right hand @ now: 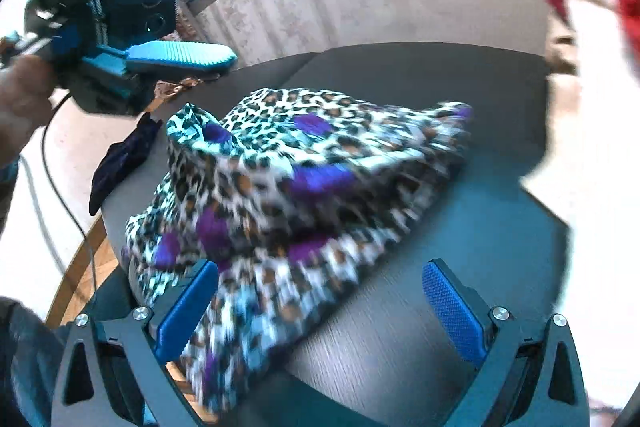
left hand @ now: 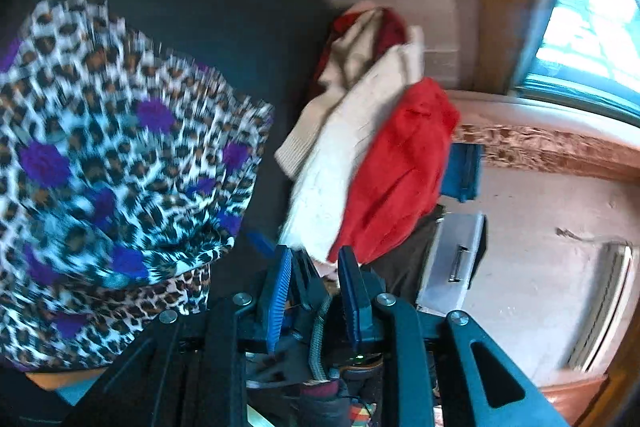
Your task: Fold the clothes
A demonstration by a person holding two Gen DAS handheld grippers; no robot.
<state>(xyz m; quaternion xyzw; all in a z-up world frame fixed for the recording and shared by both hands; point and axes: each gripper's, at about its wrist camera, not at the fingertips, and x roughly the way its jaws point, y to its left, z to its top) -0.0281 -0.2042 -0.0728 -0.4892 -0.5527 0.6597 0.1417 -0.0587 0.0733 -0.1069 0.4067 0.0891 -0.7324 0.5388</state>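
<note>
A leopard-print garment with purple spots (right hand: 288,195) lies bunched on the dark table (right hand: 460,287); it also shows at the left of the left wrist view (left hand: 104,167). My right gripper (right hand: 320,303) is open, low over the near edge of the garment, its left finger (right hand: 188,307) against the cloth. My left gripper (left hand: 316,267) has its jaws apart with nothing between them. In the right wrist view it (right hand: 224,23) hangs in the air above the table's far left, open and empty.
A pile of white and red clothes (left hand: 372,155) sits at the table's far side; it also shows at the right edge of the right wrist view (right hand: 588,67). A dark cloth (right hand: 120,159) hangs off the table's left edge. A grey box (left hand: 452,259) stands on the floor.
</note>
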